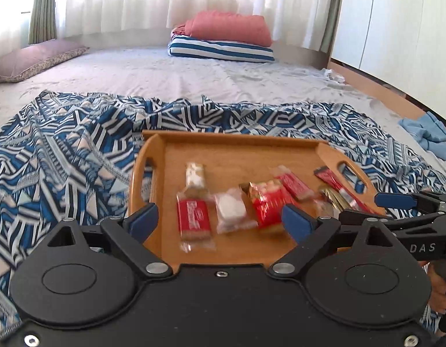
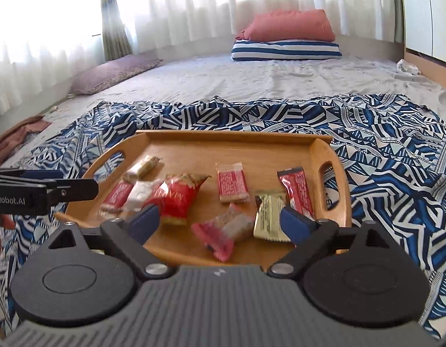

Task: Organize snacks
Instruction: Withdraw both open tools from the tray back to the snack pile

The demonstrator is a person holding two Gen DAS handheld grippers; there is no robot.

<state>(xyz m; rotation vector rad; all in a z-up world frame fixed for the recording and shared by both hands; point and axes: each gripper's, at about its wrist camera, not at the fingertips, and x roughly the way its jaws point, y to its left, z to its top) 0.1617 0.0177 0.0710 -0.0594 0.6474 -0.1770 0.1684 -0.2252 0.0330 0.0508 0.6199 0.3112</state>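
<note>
A wooden tray with cut-out handles lies on a blue patterned cloth and holds several wrapped snacks. In the left wrist view my left gripper is open above the tray's near edge, over a red bar, a white round snack and a red crinkled pack. My right gripper is open too, with nothing pressed between its pads. Below it lie a pink wrapped snack and a cream wrapper. A red pack lies to the left.
The blue patterned cloth covers a grey bed sheet. A striped cushion with a red pillow on it lies at the far end, and a purple pillow at the far left. A light blue cloth sits at the right.
</note>
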